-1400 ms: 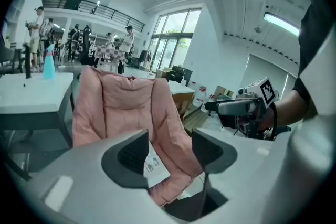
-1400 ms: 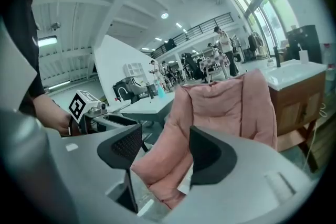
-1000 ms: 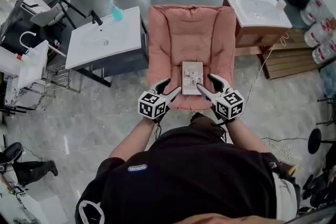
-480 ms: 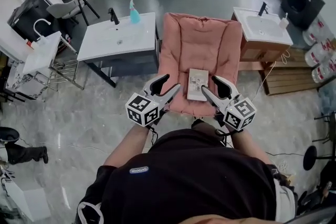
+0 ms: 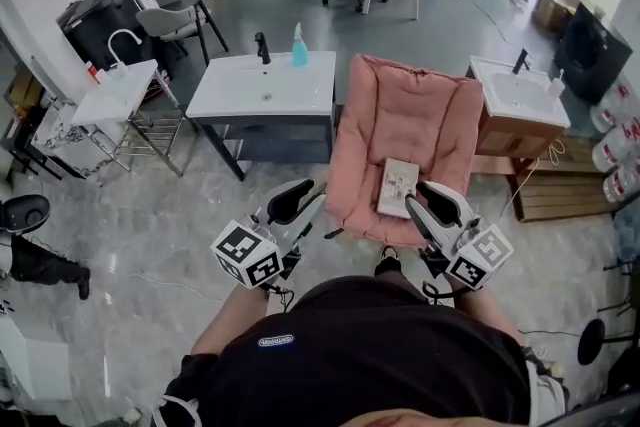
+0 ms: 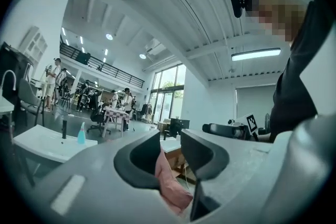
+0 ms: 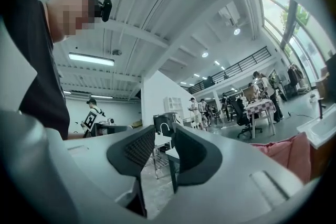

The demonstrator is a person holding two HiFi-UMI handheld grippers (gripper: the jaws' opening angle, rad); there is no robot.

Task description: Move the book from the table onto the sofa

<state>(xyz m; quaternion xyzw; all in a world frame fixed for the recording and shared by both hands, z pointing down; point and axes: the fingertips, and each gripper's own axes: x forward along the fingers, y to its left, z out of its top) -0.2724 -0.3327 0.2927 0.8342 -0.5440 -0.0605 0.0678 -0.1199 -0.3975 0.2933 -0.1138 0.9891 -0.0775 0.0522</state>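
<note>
- Nearest the person, the left gripper [image 5: 318, 192] and right gripper [image 5: 414, 194] point level, both empty.
- Left jaws stand slightly apart; right jaws have just been closing to a narrow gap, nothing between.
- Just beyond, the book [image 5: 398, 187] lies flat on the pink sofa [image 5: 410, 110], apart from both grippers.
- Behind, a white sink [image 5: 240, 87] stands beside the sofa.

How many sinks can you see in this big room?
3. One sink stands far left, one in the middle holds a blue bottle, and one is right of the pink sofa. Others may be hidden.
</note>
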